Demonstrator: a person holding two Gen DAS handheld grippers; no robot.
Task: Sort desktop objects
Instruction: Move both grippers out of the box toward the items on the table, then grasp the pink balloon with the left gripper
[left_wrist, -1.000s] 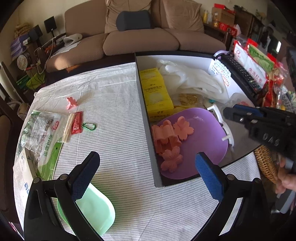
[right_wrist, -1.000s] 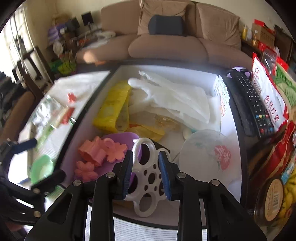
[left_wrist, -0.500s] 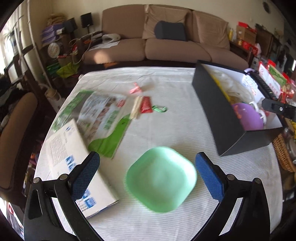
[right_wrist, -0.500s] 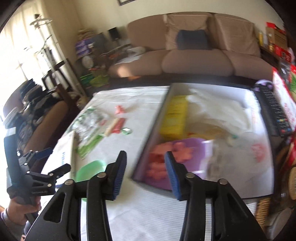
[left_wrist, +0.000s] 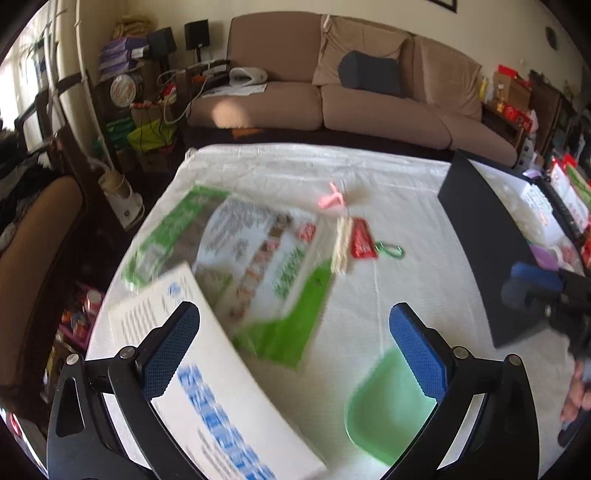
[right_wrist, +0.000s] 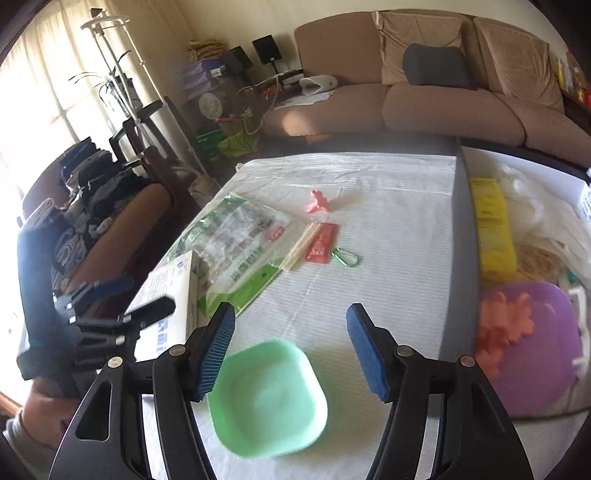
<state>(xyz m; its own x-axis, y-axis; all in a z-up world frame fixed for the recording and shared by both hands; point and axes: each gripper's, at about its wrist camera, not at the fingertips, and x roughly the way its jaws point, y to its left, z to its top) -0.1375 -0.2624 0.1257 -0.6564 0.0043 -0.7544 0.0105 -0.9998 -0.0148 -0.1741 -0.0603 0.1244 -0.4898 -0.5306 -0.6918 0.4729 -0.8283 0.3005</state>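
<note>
A pale green square dish (right_wrist: 267, 398) lies on the white striped cloth just below and between the fingers of my right gripper (right_wrist: 291, 350), whose jaws are opening with nothing gripped between them. My left gripper (left_wrist: 295, 350) is open over a white printed box (left_wrist: 221, 398), with the green dish (left_wrist: 388, 410) behind its right finger. Further out lie a green and clear packet (right_wrist: 236, 247), pale sticks (right_wrist: 301, 245), a red sachet (right_wrist: 321, 243), a green carabiner (right_wrist: 347, 257) and a pink clip (right_wrist: 318, 202). My left gripper (right_wrist: 122, 299) shows at the left of the right wrist view.
A dark-walled box (right_wrist: 456, 266) at the right holds a purple plate (right_wrist: 535, 350) with pink flower pieces (right_wrist: 502, 328), a yellow packet (right_wrist: 493, 229) and white gloves. A brown chair (left_wrist: 33, 243) stands at the table's left edge. A sofa (left_wrist: 332, 107) is beyond.
Both grippers swung left, away from the box toward the open cloth. My right gripper let go of the white holed piece in the box and widened. The green dish now lies under it.
</note>
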